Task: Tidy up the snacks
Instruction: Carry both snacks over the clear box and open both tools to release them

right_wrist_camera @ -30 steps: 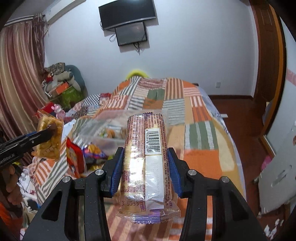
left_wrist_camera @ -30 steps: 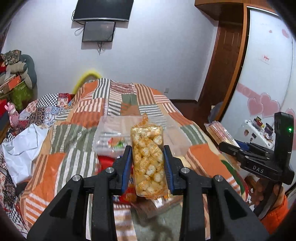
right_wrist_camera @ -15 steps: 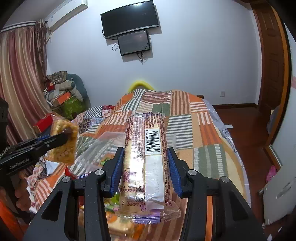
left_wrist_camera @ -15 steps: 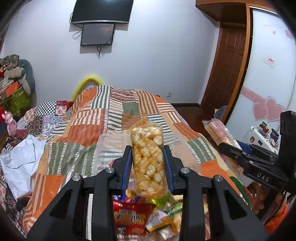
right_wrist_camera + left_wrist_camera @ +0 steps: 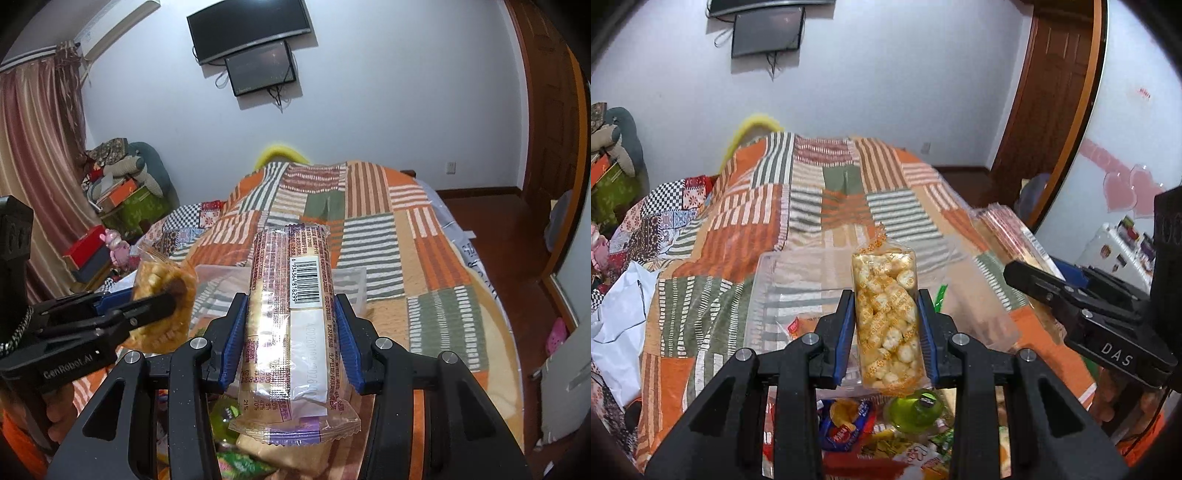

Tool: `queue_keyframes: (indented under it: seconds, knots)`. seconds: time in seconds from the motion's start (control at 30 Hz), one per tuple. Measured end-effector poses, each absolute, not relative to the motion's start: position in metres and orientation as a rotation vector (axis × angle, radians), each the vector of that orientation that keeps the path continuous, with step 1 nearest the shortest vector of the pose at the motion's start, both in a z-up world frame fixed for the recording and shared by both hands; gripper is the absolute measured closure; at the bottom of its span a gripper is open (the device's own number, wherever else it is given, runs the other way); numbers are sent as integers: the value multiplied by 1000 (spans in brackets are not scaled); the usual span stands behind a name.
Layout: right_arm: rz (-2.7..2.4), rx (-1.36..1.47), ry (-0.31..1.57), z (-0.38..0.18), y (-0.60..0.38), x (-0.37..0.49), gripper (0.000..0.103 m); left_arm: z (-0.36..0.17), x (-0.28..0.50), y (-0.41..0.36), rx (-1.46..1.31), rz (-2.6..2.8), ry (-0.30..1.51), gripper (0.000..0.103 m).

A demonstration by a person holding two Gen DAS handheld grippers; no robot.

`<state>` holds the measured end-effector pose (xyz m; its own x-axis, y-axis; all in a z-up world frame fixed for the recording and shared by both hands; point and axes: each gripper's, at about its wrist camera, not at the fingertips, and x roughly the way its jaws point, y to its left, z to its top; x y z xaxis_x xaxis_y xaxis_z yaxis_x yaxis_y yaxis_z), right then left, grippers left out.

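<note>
Snacks are gripped in both tools: a clear bag of puffed yellow corn pieces (image 5: pixel 886 317) is clamped upright in the left gripper (image 5: pixel 886 332), marked "GenRobot.AI". A long clear biscuit pack with a barcode label (image 5: pixel 295 325) is pinched in the right gripper (image 5: pixel 291 332), marked "DAS". A clear plastic bin (image 5: pixel 764 291) is seen just beyond, loose packets (image 5: pixel 846 424) below.

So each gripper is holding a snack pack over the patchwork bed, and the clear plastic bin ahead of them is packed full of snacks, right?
Not quite. Both grips are right: the left gripper holds the puffed snack pack and the right gripper the barcoded biscuit pack. But the clear plastic bin is nearly empty, as the left wrist view shows; the loose snacks lie nearer, below the grippers.
</note>
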<state>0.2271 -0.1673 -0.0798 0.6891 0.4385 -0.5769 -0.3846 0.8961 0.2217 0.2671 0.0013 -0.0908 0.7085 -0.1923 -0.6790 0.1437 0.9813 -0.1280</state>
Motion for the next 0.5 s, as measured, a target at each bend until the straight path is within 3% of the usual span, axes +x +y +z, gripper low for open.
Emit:
queue_keyframes:
  seconds: [0.5]
  knots:
    - [469,60,801,-113,-147,257,61,-120,301,-1,-88,-180,888,71]
